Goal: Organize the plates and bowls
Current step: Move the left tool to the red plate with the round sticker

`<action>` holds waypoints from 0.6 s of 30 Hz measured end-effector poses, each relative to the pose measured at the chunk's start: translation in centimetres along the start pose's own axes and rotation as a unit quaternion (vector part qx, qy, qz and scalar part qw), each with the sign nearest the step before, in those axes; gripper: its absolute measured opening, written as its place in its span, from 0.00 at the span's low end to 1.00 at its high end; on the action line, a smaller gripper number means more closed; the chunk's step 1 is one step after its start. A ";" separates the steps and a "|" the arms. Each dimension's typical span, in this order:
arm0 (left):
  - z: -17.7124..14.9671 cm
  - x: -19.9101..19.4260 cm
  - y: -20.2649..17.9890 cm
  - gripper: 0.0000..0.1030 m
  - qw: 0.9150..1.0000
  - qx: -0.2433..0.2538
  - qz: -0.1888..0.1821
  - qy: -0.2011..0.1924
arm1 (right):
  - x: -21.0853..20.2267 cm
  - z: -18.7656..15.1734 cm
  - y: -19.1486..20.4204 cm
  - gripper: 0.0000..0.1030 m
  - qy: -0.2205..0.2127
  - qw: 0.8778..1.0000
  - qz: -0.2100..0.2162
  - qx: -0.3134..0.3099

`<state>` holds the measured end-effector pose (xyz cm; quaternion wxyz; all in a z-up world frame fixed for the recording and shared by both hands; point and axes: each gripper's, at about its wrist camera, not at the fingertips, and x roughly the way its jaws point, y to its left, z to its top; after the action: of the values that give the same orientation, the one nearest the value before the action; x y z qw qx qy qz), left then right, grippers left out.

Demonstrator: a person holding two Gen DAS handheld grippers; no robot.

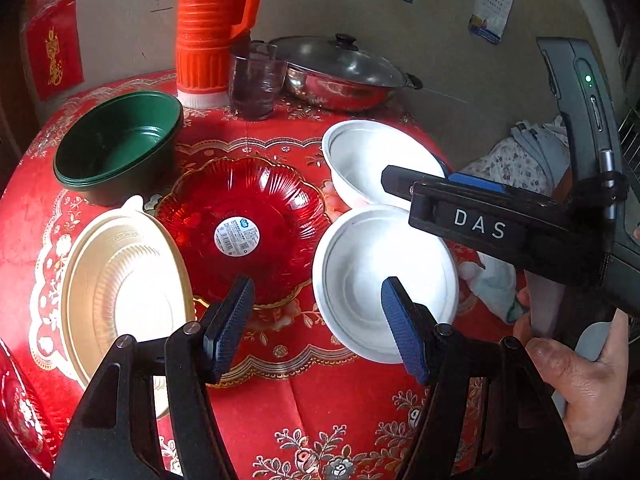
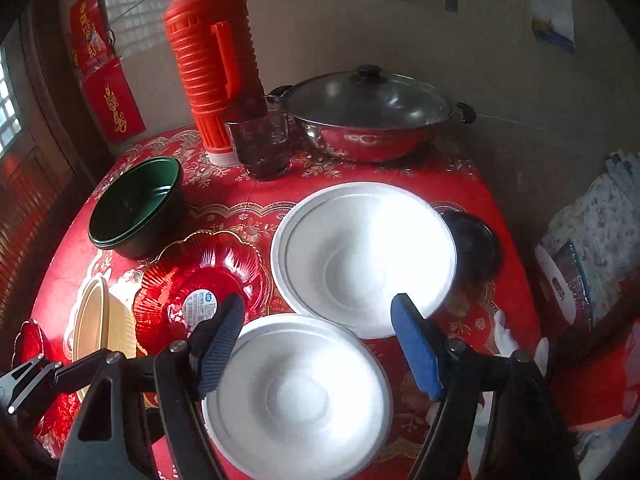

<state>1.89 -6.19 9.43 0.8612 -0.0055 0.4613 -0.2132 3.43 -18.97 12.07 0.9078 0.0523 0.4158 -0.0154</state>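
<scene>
On the red-clothed table (image 1: 320, 420), the largest dish is the red plate (image 1: 244, 232) at the middle: ribbed, glossy, probably brittle plastic, best taken by its scalloped rim. Left of it lie the green bowl (image 1: 120, 144) and the cream bowl (image 1: 124, 296), both likely light and slightly flexible. Right of it sit two white bowls, the far one (image 2: 364, 256) and the near one (image 2: 296, 396), smooth, thin and likely slippery, so a rim pinch suits them. The left gripper (image 1: 318, 324) and right gripper (image 2: 320, 352) both stand wide with nothing between the pads.
</scene>
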 end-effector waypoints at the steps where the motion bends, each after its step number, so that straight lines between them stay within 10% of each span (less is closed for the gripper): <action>1: -0.1 0.5 -0.1 0.65 1.000 0.002 0.005 0.004 | 0.1 0.0 -0.1 0.73 0.001 1.000 0.000 0.001; 12: -1.0 2.0 8.7 0.65 0.993 -0.044 0.111 0.024 | 1.3 0.7 2.5 0.74 0.011 0.999 0.044 -0.021; 18: -0.3 1.0 11.7 0.65 0.991 -0.095 0.093 0.016 | 4.1 2.0 5.3 0.74 0.050 0.992 0.114 -0.028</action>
<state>6.40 4.09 6.04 0.8654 -0.0410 0.4917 -0.0875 8.01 -13.87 10.75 0.8828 0.0745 0.4523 0.1025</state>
